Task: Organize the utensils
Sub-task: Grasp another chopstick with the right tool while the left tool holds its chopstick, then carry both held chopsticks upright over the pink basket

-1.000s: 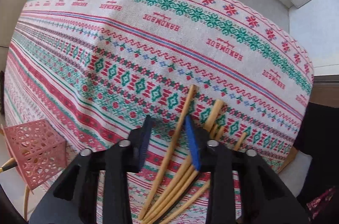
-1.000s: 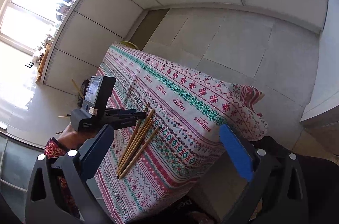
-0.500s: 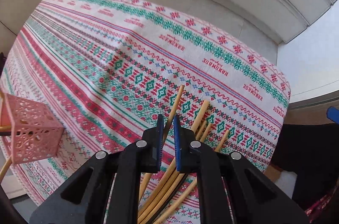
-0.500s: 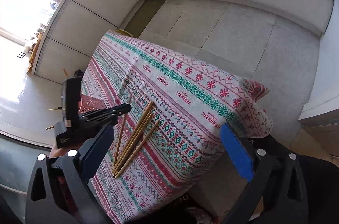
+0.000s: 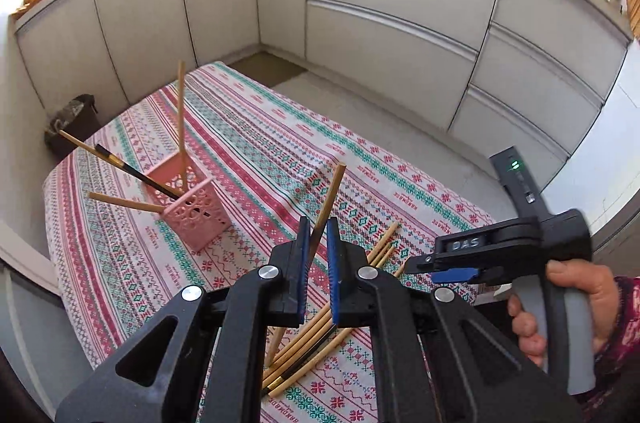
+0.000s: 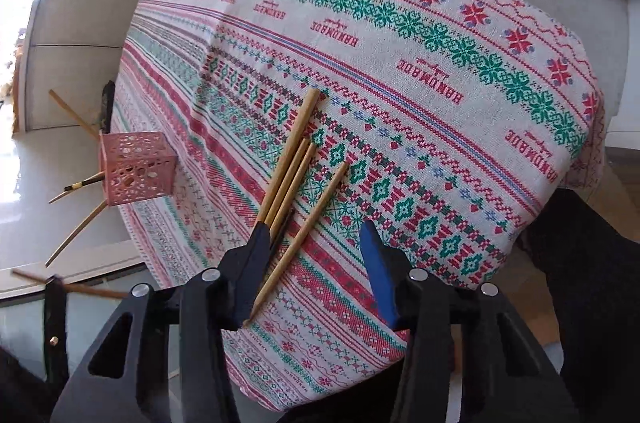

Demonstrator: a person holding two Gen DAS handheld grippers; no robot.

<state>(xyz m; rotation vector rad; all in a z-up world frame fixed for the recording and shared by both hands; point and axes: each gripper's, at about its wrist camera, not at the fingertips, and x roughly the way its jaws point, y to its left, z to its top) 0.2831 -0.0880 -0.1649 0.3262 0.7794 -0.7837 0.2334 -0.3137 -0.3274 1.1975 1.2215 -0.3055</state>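
Left wrist view shows the left tool (image 5: 316, 255) clamped on one chopstick (image 5: 329, 197), four already in the pink holder (image 5: 188, 207), several loose chopsticks (image 6: 292, 179) left under the right tool (image 6: 316, 263), its jaws apart.

"HANDMADE" repeated across the tablecloth (image 6: 432, 79) — "DAS" on the right hand-held gripper (image 5: 416, 265).
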